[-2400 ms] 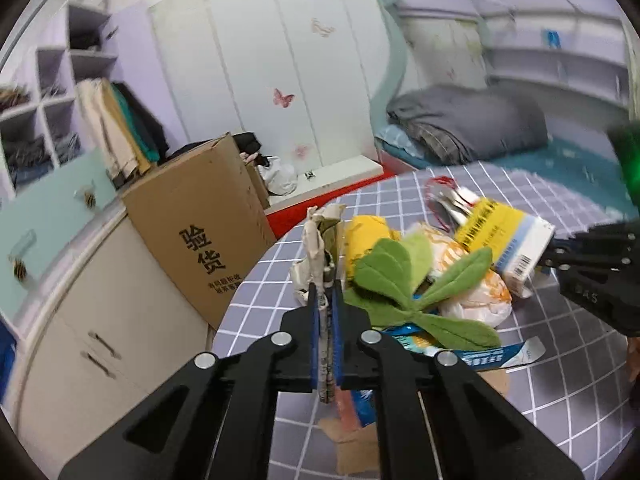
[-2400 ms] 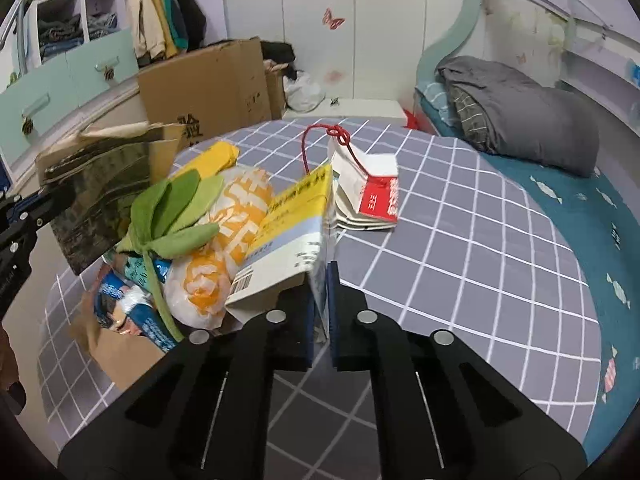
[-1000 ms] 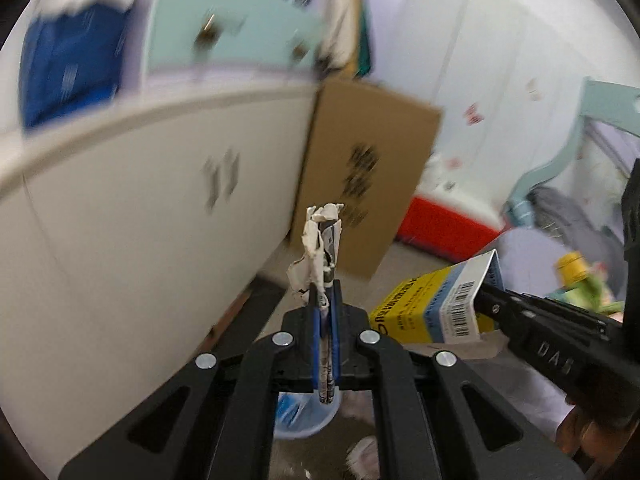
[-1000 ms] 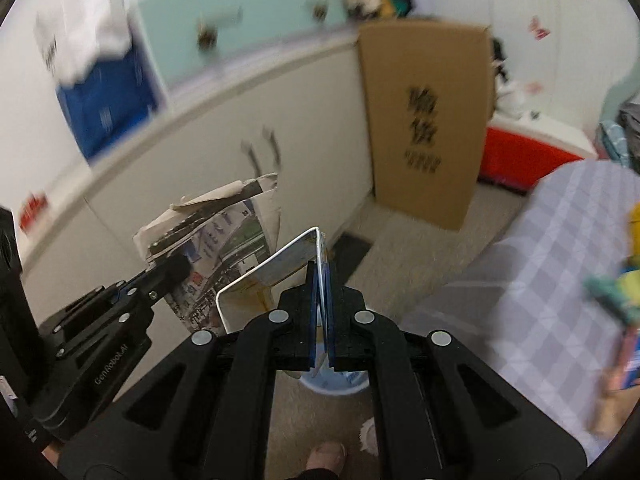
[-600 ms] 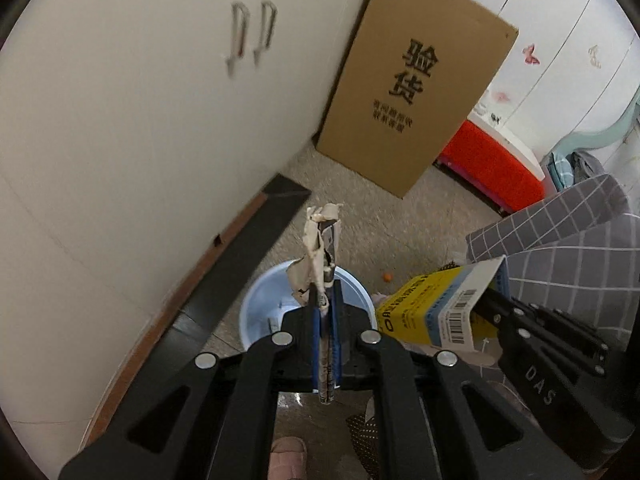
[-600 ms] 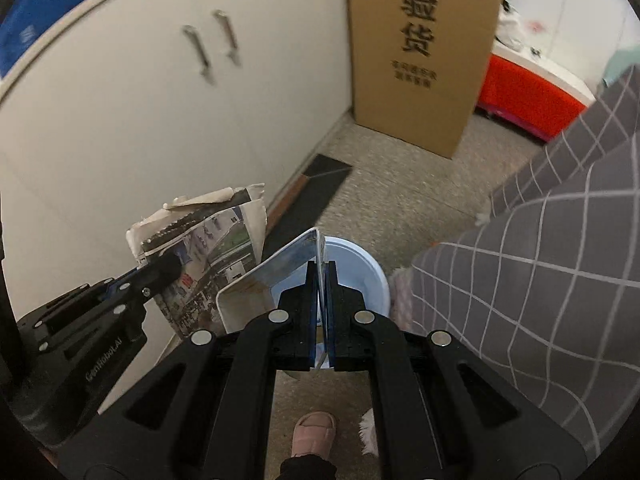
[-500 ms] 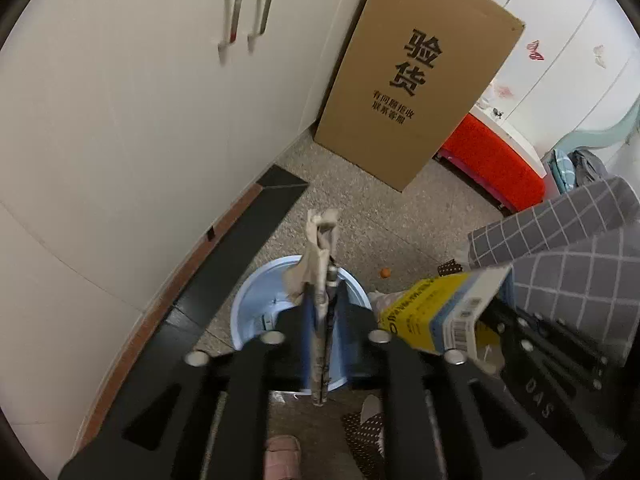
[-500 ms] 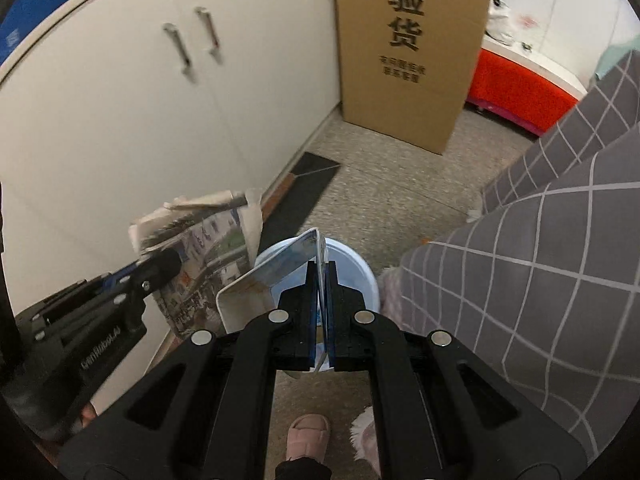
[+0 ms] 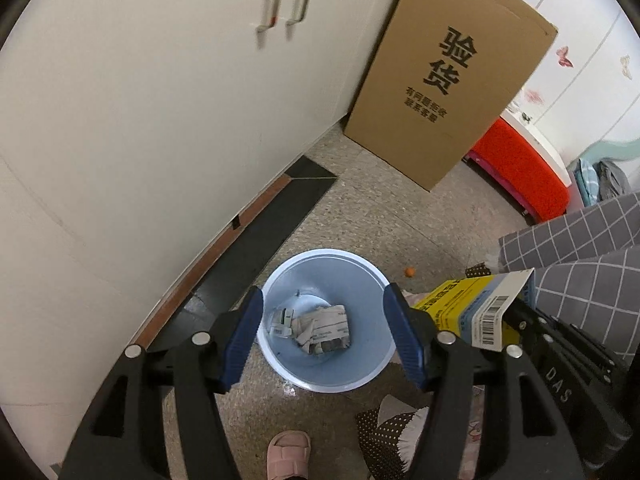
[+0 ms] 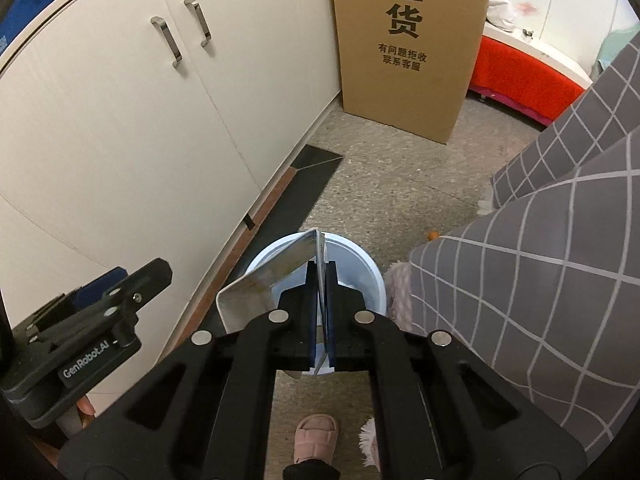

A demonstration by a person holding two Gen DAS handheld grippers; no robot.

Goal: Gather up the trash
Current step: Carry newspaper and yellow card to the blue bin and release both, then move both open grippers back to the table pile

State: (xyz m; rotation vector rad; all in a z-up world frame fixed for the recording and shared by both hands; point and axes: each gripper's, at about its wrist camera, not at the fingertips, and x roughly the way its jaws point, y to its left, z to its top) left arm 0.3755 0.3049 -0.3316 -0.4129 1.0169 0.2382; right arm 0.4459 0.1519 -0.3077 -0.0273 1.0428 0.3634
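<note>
Newspaper (image 9: pixel 322 330) lies crumpled at the bottom of the pale blue bin (image 9: pixel 372 280), beside a small white scrap; the bin stands on the speckled floor (image 9: pixel 380 216) near the foot of the cream cabinet (image 9: pixel 140 100). Directly above the bin hangs the left gripper (image 9: pixel 323 330); its blue-padded jaws have just been opening and stand wide apart, one to either side of the bin's mouth, with nothing held between them. To its right, the right gripper (image 10: pixel 319 312) keeps its jaws pressed together on the edge of a flattened carton (image 9: pixel 474 310); the carton shows a yellow and blue printed face with a barcode in the left wrist view, and a silvery inner side (image 10: pixel 264 280) in the right wrist view, where it juts out over the bin's rim (image 10: pixel 376 276). Behind the bin a tall cardboard box (image 9: pixel 448 76) with black Chinese characters leans against the cabinet; a red-fronted step (image 9: pixel 520 168) sits past it; a grey checked cloth (image 10: pixel 540 272) hangs down on the right. A tiny orange bit (image 9: pixel 409 272) lies on the floor beside the bin; a pink slipper (image 9: pixel 289 454) on the person's foot shows at the lower edge of both views.
</note>
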